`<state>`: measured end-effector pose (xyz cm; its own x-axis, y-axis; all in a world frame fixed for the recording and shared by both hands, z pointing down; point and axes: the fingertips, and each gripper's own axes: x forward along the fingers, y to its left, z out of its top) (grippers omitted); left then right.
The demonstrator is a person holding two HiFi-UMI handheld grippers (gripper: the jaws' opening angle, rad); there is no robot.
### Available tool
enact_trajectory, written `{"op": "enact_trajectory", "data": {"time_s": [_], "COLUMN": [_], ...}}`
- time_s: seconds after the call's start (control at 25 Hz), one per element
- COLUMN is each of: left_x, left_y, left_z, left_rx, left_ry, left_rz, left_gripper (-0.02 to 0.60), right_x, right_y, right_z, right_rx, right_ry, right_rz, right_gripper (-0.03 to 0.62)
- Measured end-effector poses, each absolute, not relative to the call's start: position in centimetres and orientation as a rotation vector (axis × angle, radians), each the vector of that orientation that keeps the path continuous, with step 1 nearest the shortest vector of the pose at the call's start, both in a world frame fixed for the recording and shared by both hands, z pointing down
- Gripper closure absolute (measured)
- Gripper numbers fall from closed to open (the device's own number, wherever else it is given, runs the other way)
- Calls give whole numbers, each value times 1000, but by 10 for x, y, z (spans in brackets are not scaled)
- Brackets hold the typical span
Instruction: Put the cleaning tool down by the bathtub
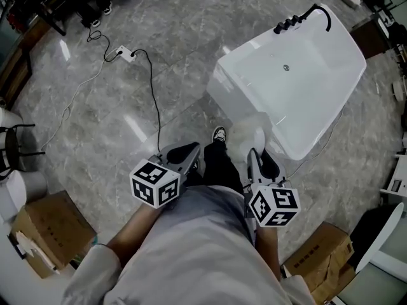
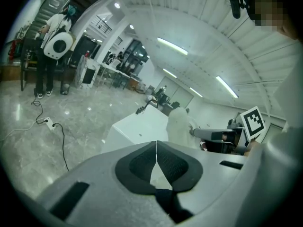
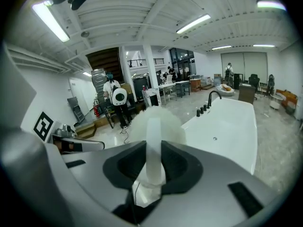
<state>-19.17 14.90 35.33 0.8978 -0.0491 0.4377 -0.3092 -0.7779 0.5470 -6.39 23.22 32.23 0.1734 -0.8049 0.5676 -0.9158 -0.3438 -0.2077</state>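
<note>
A white bathtub (image 1: 299, 81) with black taps (image 1: 289, 23) stands on the grey marble floor ahead of me, also in the right gripper view as the bathtub (image 3: 227, 126). My right gripper (image 1: 255, 161) is shut on the white handle of a fluffy white cleaning tool (image 3: 154, 148), whose head (image 1: 247, 135) hangs near the tub's near corner. My left gripper (image 1: 184, 154) is shut with nothing between its jaws, to the left of my leg. In the left gripper view the cleaning tool (image 2: 179, 126) and the bathtub (image 2: 137, 129) show ahead.
A power strip (image 1: 126, 54) with a black cable (image 1: 152, 94) lies on the floor to the left. Cardboard boxes (image 1: 48, 234) sit at lower left and another box (image 1: 321, 259) at lower right. A person (image 3: 116, 100) stands far off by tables.
</note>
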Motion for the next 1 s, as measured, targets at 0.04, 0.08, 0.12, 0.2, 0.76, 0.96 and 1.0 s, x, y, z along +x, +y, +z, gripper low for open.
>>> {"op": "enact_trajectory", "data": {"time_s": [0.04,0.08,0.12,0.2,0.76,0.96,1.0], "left_x": [-190,-187,-184,-176,-85,-49,-41], "left_y": [148,145,142,133,26,1,-4], "left_z": [355,356,356,359,346,352,352], "left_rx": [2415,2408,2401,2390,2435,2461,2462], "left_ry": [-264,-273,-281,-296,-445,-478,-481], "left_rz": [536,534,532,532,559,627,623], "left_gripper": [572,572,572,572,572,572,572], "right_x": [-59,-54,-49,-36,76,112,121], "right_y": [229,225,220,207,92,58,52], "right_z": [322,321,320,319,317,311,311], "right_rx": [2262,2264,2264,2256,2186,2136,2133], "right_ry": [-1696,-1714,-1728,-1742,-1885,-1958,-1966], "right_rz": [921,928,925,908,930,928,923], "right_gripper": [513,513,513,513,513,513,513]}}
